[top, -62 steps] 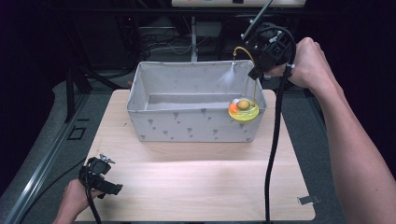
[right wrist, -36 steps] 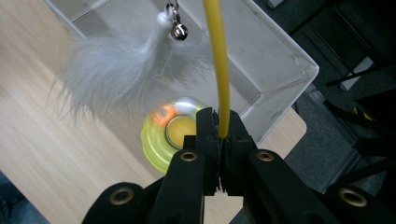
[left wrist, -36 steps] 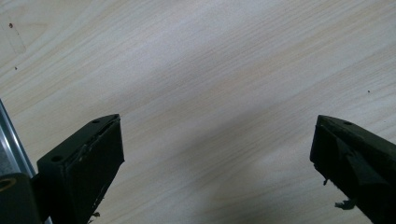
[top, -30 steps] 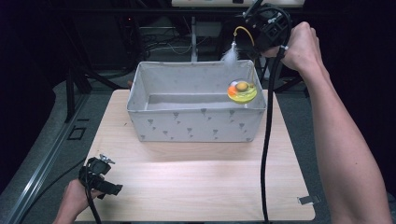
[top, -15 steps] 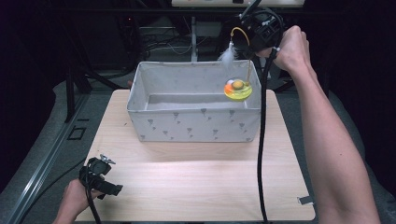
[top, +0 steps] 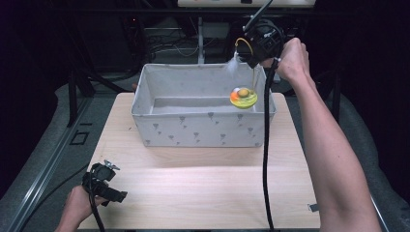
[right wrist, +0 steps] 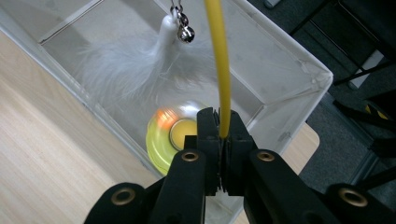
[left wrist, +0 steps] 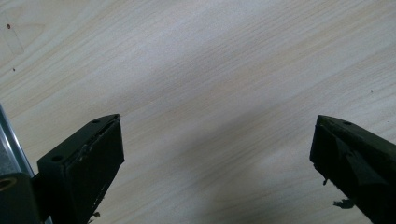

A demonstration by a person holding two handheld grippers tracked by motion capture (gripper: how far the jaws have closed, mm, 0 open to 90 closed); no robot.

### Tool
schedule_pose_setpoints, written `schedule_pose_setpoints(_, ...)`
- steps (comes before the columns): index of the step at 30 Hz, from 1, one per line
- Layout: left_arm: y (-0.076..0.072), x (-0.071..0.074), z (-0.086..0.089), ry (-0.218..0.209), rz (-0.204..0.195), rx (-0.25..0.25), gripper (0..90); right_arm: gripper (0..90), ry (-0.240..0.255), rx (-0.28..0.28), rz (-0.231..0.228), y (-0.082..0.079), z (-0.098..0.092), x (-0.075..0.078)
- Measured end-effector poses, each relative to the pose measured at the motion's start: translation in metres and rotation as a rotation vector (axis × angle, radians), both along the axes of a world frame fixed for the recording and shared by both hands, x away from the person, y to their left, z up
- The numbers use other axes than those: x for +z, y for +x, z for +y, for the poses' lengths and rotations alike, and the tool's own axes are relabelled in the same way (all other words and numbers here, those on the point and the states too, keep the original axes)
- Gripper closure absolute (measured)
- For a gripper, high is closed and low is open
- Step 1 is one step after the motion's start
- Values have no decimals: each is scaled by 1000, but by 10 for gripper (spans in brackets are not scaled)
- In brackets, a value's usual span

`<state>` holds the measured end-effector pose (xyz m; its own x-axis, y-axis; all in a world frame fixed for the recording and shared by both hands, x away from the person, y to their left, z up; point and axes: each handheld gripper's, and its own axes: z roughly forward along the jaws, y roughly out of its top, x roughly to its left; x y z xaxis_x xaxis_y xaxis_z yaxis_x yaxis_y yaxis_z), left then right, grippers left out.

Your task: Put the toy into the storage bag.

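Toy position: the cat toy (top: 243,97), a yellow-green disc with an orange rim, hangs over the far right corner of the grey fabric bin (top: 203,126), seemingly just inside its right wall and clear of the floor. It hangs directly below the right hand-held gripper (top: 255,57), which is held above the bin's far right rim. A thin yellow wand (right wrist: 219,65) links the two; its long axis runs steeply downward from the jaws toward the disc. A white feather (right wrist: 135,60) with a small bell (right wrist: 187,33) dangles beside the wand, over the bin's interior.

Grip state: the right hand-held gripper's jaws are pressed together on the yellow wand, as the right gripper view shows plainly.

Left hand-held gripper (top: 104,186): resting at the near left corner of the table (top: 193,193), jaws spread wide over bare wood, nothing between them, well apart from the bin.

Judgement: the right hand is much the nearer and carries the work. Lowering straight down appears sufficient to seat the disc in the bin; the right wall is the likely snag.
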<state>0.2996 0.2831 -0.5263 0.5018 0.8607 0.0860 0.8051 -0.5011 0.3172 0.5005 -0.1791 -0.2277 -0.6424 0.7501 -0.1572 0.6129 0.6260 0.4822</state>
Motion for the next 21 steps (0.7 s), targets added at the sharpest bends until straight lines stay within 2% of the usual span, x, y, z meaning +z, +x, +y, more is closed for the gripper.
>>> schedule_pose_setpoints(9, 1, 0, 0, 2, 2, -6, 31, 880, 5, 8, 18, 10, 11, -18)
schedule_pose_setpoints(21, 2, 1, 0, -1, -2, -15, 31, 880, -4, 4, 30, 10, 12, -31)
